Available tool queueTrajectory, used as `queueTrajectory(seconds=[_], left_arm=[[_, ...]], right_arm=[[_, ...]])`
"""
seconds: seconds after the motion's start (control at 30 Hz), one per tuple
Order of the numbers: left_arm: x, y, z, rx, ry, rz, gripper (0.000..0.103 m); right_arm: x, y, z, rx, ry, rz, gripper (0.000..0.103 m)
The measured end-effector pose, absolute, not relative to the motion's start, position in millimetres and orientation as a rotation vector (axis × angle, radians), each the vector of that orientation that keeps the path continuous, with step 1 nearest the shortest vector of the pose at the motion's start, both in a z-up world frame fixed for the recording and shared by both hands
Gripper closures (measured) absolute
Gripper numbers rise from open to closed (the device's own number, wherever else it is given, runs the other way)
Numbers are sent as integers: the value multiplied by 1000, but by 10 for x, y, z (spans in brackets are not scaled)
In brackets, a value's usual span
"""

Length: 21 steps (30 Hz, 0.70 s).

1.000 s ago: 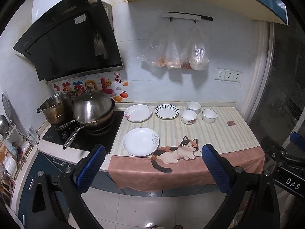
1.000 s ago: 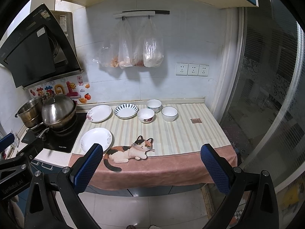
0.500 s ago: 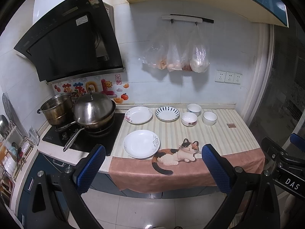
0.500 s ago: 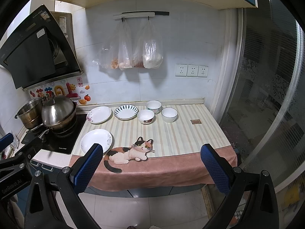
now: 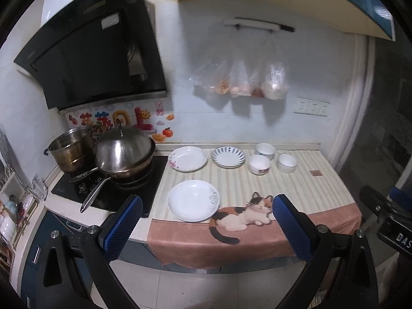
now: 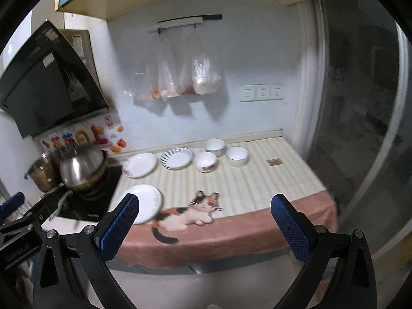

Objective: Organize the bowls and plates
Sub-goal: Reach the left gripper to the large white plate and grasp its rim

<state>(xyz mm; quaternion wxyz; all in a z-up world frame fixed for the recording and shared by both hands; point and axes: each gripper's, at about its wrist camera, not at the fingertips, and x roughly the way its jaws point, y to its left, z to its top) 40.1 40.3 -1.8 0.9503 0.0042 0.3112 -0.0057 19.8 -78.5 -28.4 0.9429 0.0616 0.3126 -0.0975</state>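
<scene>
On the striped counter cloth [image 5: 257, 188] lie three plates: a white plate [image 5: 193, 200] near the front, a floral-rimmed plate [image 5: 187, 158] and a blue-striped plate [image 5: 228, 156] at the back. Three white bowls [image 5: 259, 164] [image 5: 265, 150] [image 5: 286, 163] cluster to their right. In the right wrist view the same white plate [image 6: 148, 202], blue-striped plate [image 6: 177, 157] and bowls [image 6: 205, 161] show. My left gripper [image 5: 206, 219] and right gripper [image 6: 204, 219] both stand open, empty, well short of the counter's front edge.
A lidded wok [image 5: 123, 154] and steel pot [image 5: 70, 149] sit on the black hob [image 5: 113, 193] at left, under a range hood [image 5: 97, 51]. Plastic bags [image 5: 242, 77] hang on the wall. A cat picture [image 5: 244, 213] marks the cloth's front. A glass door [image 6: 360, 128] bounds the right.
Both grippers have drifted slightly; the right wrist view has tilted and swung, with motion blur. Nothing on the counter has moved and both grippers stay open.
</scene>
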Motion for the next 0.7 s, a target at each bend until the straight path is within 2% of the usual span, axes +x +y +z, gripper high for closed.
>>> queueTrajectory(seconds=[0.37,0.7], left_arm=[[1808,1081,-1329,-35,924,94,0],[3233,1578,-2647,-122,1191,194,1]], right_arm=[[1546,-652,-1759,186,923,-52,0],[3439,-380,-3410,178,1199,119,0]])
